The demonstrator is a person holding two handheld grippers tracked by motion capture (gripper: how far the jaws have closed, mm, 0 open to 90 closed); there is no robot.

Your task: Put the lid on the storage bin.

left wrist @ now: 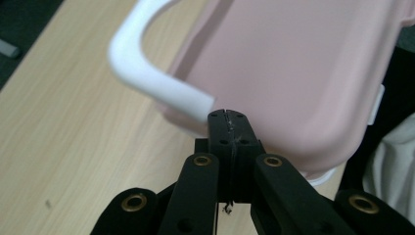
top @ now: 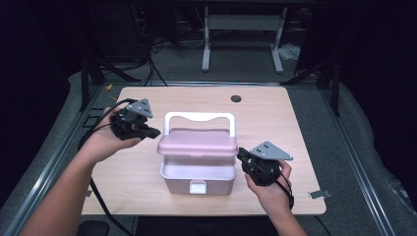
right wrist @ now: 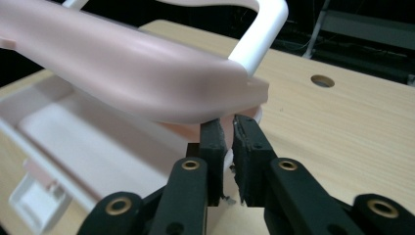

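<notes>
Wooden table — round hole near far edge.

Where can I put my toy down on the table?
The best bare spot is the back of the table, between the far edge and the box's white handle, left of the small round hole. The middle is crowded: the pink box sits with the left gripper and right gripper beside it.

A dim room around a pale wooden table.
Grey carpet covers the floor; beyond the table stand a white desk frame and tangled black cables, and darkness fills both sides.
</notes>
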